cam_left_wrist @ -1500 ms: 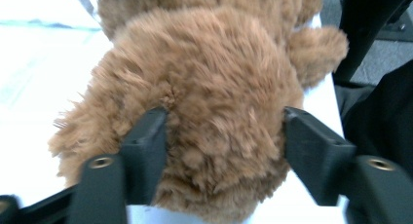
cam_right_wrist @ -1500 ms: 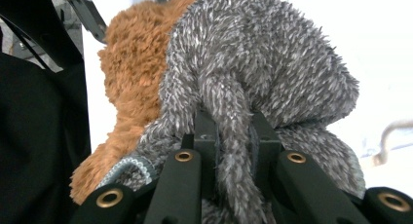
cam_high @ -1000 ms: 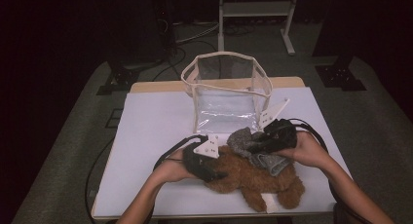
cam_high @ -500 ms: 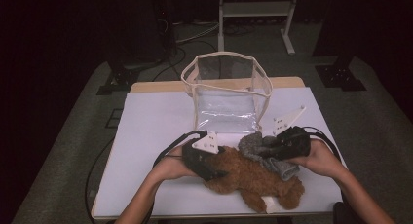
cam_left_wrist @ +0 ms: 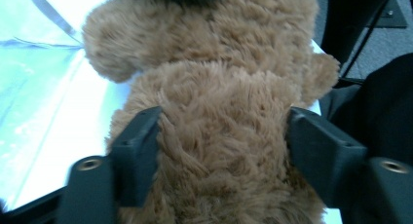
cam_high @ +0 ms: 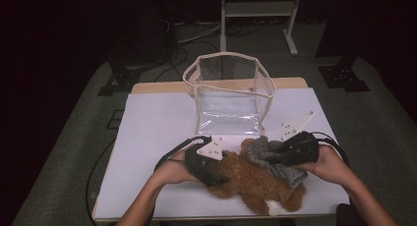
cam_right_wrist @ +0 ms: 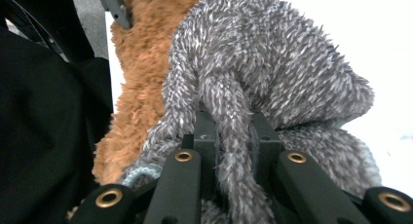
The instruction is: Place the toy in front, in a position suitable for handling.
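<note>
In the high view, a brown bear (cam_high: 255,179) is seen lying near the front edge of the bench (cam_high: 157,123), right of the middle, with its length running toward the front right corner. A grey garment (cam_high: 275,159) is draped over the bear's upper part, on the side away from the front edge. The left tool (cam_high: 212,168) is held against the bear's left end, and the right tool (cam_high: 282,155) is laid on the grey garment from the right. A clear bag (cam_high: 228,96) with cream edging stands upright and open behind them, near the middle of the back edge, apart from the bear. Cables are trailed from both tools across the bench.

In the left gripper view, the bear (cam_left_wrist: 219,136) is seen between the two black jaws of the left tool (cam_left_wrist: 221,151). The jaws are spread wide and are pressed into the fur on both sides, so the bear's body is gripped. The white bench (cam_left_wrist: 44,136) is seen to the left.

In the right gripper view, the jaws of the right tool (cam_right_wrist: 234,146) are drawn close together on a fold of the garment (cam_right_wrist: 272,73), which is pinched between them. The bear (cam_right_wrist: 141,87) is seen lying just beside the garment, touching it on the left.
</note>
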The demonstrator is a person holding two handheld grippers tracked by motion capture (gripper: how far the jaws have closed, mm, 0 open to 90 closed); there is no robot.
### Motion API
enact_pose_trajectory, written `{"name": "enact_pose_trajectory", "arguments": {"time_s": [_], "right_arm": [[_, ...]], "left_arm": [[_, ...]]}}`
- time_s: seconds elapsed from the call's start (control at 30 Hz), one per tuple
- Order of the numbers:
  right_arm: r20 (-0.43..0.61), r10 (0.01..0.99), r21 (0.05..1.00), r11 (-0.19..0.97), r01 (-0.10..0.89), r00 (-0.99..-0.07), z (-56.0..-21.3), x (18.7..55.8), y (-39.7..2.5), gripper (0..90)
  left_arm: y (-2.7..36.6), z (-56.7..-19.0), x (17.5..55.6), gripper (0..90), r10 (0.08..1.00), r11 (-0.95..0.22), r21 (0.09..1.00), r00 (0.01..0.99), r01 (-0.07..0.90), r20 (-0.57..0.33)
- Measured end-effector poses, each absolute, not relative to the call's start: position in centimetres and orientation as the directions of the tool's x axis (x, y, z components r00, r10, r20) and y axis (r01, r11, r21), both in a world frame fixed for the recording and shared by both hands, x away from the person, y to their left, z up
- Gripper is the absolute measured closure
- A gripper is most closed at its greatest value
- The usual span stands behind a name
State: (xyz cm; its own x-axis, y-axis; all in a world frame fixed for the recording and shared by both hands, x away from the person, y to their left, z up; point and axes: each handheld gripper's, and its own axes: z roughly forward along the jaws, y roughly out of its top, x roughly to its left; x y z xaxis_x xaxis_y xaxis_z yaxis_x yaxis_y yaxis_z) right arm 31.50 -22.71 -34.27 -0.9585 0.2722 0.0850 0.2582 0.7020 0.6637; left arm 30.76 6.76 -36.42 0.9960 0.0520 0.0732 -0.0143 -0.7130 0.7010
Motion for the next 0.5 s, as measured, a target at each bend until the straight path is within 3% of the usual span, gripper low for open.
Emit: {"name": "enact_pose_trajectory", "arguments": {"time_s": [0.13, 0.33, 0.5], "right_arm": [[0.072, 0.273, 0.689, 0.682, 0.245, -0.959, -35.2, 30.2, -23.0, 77.5], [0.098, 0.24, 0.715, 0.658, 0.236, -0.966, -35.8, 28.2, -23.6, 77.7], [0.125, 0.231, 0.721, 0.646, 0.248, -0.965, -36.1, 28.1, -23.8, 77.7]], "left_arm": [[7.1, -36.5, 31.2, 14.5, 0.071, -0.712, 0.702, 0.996, 0.011, 0.056], [6.9, -37.3, 31.9, 3.0, 0.069, -0.713, 0.696, 0.997, 0.081, -0.046], [5.9, -38.3, 32.4, 3.0, 0.053, -0.731, 0.67, 0.989, 0.132, -0.137]]}}
